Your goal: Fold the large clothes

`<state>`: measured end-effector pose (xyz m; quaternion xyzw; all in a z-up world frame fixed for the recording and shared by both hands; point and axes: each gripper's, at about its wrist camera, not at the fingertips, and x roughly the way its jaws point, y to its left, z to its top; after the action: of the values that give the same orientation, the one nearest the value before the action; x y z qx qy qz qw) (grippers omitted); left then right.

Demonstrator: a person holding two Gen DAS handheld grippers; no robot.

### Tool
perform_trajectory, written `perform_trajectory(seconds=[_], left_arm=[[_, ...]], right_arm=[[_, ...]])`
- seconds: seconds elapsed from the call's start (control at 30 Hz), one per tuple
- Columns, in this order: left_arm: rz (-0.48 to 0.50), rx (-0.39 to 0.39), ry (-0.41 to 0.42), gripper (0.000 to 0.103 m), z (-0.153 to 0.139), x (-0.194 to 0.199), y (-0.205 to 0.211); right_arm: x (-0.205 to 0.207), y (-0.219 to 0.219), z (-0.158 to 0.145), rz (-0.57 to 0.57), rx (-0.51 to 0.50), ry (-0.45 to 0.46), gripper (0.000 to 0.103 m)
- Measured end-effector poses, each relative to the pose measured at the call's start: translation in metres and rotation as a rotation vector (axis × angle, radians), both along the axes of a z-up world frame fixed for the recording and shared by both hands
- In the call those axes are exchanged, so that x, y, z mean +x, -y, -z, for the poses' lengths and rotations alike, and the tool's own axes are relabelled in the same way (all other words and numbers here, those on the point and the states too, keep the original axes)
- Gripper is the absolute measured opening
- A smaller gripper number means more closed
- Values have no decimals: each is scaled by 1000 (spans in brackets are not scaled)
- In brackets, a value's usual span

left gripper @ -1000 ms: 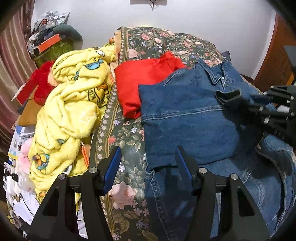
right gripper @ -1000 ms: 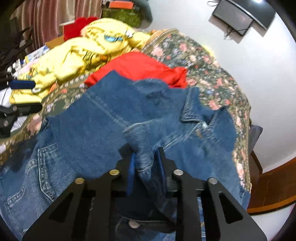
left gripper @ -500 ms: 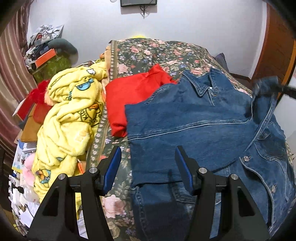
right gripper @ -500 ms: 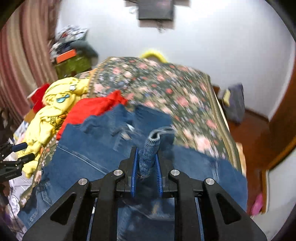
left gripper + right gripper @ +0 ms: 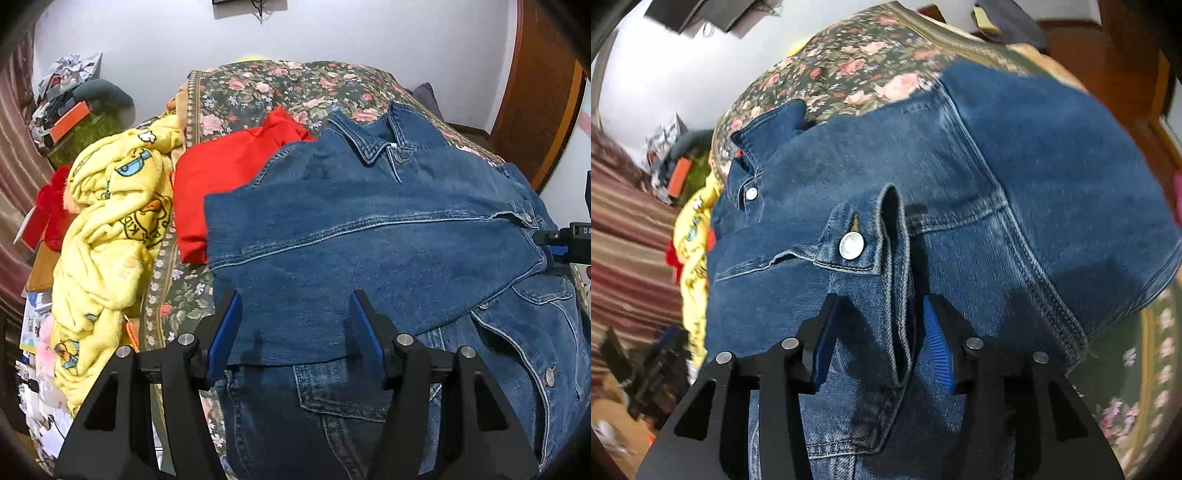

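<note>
the right gripper [image 5: 875, 332] has its jaws spread, with the buttoned cuff [image 5: 864, 236] of the denim jacket [image 5: 369, 229] standing between the blue pads [image 5: 936, 343] but not pinched, so it reads as let go. the sleeve [image 5: 369, 258] lies across the jacket's body, which is spread over the floral bedspread [image 5: 277, 88]. the left gripper [image 5: 293, 328] hangs wide and unloaded over the sleeve's near edge, holding nothing. beside the jacket sit a red garment [image 5: 229, 173], partly under its shoulder, and a yellow fleece blanket [image 5: 107, 229] further left. the denim looks heavy and fairly stiff, so it should hold a crease and sag little, but a thin pinch may slip under its weight. the doubled seams, the cuff band, the hem or the collar [image 5: 369, 147] look like the firmest places to take hold; the metal buttons [image 5: 851, 245] are best kept out of the pads.
</note>
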<state>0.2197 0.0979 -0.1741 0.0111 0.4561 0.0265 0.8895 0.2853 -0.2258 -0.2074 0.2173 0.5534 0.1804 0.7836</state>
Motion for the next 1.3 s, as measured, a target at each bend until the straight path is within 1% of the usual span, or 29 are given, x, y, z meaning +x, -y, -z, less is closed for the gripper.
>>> perform_trajectory(seconds=[0.03,0.07,0.1,0.13,0.17,0.3,0.33,0.4,0.47,0.53,0.6,0.67,0.77,0.83,0.9,0.97,1.03,1.17,1.2,1.27,1.3], left_arm=[[0,-1,-3,59,1,0,0],[0,-1,-7,59,2,0,0],[-1,0,-11,59,3,1,0],[-3,1,-13,59,3,1,-1],[-5,1,-14,59,4,1,-1],[-19,4,-18,59,5,1,-5],[-21,6,-17,59,5,1,-6],[-26,12,-15,59,4,2,-8],[-29,21,-13,59,3,4,-10],[-37,37,-6,59,0,6,-12],[-46,44,8,59,-4,8,-15],[-57,39,28,59,-11,10,-19],[-70,30,51,59,-20,14,-22],[-73,24,62,59,-25,17,-23],[-70,17,63,59,-25,19,-22],[-55,1,51,59,-21,22,-19],[-39,-5,28,59,-13,24,-14],[-1,-2,-36,59,11,29,0],[5,1,-50,59,16,30,3],[16,15,-74,59,26,32,8],[22,27,-81,59,30,32,10]], right_arm=[[1,-1,0,3,14,-4,48],[3,-4,-2,0,20,-2,54],[5,-8,-4,-10,21,2,57],[7,-14,-5,-24,11,9,60],[10,-20,-5,-40,-10,17,66],[17,-44,-4,-90,-171,82,68],[16,-52,-4,-109,-229,103,68],[13,-58,-10,-118,-305,162,62],[8,-60,-21,-119,-378,242,46],[3,-61,-31,-135,-418,298,44],[1,-59,-42,-140,-427,343,37],[-4,-62,-63,-163,-441,416,36],[-8,-70,-96,-165,-463,525,36],[-5,-76,-113,-158,-462,563,35],[-1,-70,-128,-133,-450,591,35],[5,-62,-131,-108,-442,580,36],[8,-55,-123,-102,-438,542,36],[20,-40,-73,-110,-463,393,36],[21,-40,-66,-113,-469,372,36],[25,-34,-39,-116,-467,305,37],[24,-32,-35,-117,-467,289,38]])
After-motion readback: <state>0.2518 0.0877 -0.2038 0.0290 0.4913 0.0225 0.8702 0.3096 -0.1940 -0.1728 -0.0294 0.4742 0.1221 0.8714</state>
